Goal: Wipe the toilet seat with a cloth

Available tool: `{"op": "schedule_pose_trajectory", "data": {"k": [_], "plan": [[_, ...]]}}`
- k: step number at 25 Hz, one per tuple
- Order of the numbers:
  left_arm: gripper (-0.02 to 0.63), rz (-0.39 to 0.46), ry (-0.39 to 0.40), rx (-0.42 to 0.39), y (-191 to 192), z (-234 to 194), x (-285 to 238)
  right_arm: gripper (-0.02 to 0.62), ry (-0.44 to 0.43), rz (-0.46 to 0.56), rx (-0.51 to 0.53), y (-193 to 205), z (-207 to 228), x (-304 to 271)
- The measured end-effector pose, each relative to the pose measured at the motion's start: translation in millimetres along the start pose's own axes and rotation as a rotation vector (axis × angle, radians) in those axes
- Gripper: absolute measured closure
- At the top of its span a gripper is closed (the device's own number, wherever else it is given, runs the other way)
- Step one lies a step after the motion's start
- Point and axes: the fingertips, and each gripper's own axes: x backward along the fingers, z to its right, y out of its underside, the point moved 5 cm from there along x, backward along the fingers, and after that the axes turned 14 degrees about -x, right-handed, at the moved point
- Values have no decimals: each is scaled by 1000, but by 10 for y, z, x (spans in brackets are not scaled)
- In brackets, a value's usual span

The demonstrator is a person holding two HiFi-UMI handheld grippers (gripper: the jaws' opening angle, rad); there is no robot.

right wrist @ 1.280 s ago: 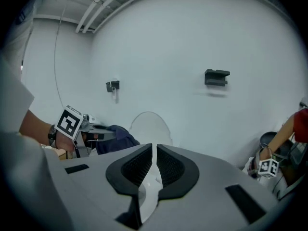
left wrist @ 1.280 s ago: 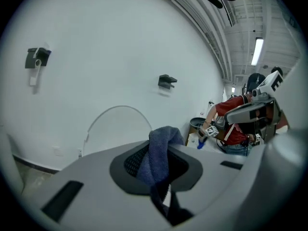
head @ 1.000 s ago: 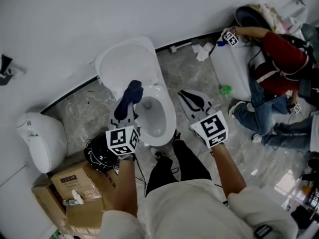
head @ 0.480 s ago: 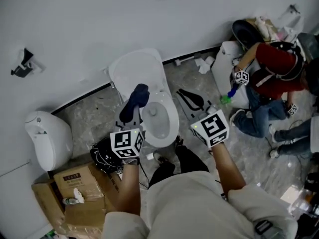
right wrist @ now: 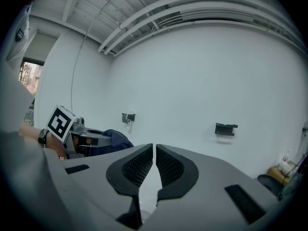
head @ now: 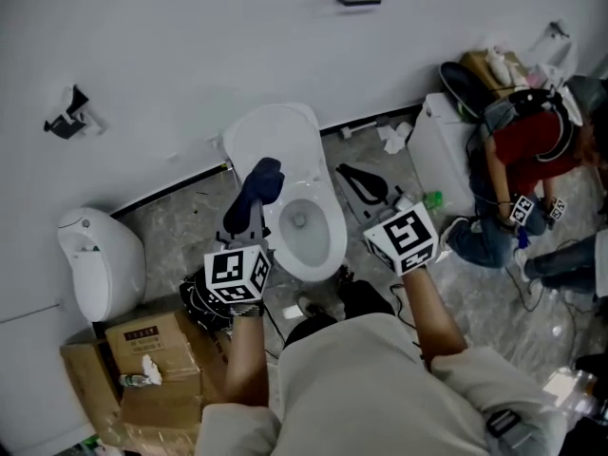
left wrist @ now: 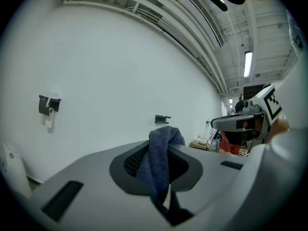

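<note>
The white toilet stands against the wall with its lid raised and the bowl uncovered. My left gripper hovers over the seat's left rim, shut on a dark blue cloth. In the left gripper view the cloth is pinched between the pads and bunches up over the tips. My right gripper hangs to the right of the bowl, over the floor. Its jaws are closing to a thin slit with nothing between them, as the right gripper view shows.
A white rounded fixture sits by the wall at left, with cardboard boxes and a black cable bundle in front of it. At right, a person in red crouches beside a white tank amid floor litter.
The head view has shifted, so the toilet sits lower and more to the right. Both grippers keep their places by the bowl. The person in red has bent lower.
</note>
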Motion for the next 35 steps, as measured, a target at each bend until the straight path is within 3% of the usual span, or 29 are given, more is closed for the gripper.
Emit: {"op": "schedule_pose_trajectory", "data": {"k": [5,13,19,35], "plan": [[572,49,-28,-47,-246,-103,236,552,-27,39,26,-168,-182,16],[572,88,-51,-190,-615,-79,467,552,-51,79,71,-410,-389,70],[572,123,-52,-200,-779,-68,501,566,-39,107,83,-519,-403,94],[572,112,-48,-195,-752,-132,436,568,-28,83,67,-509,-360,26]]}}
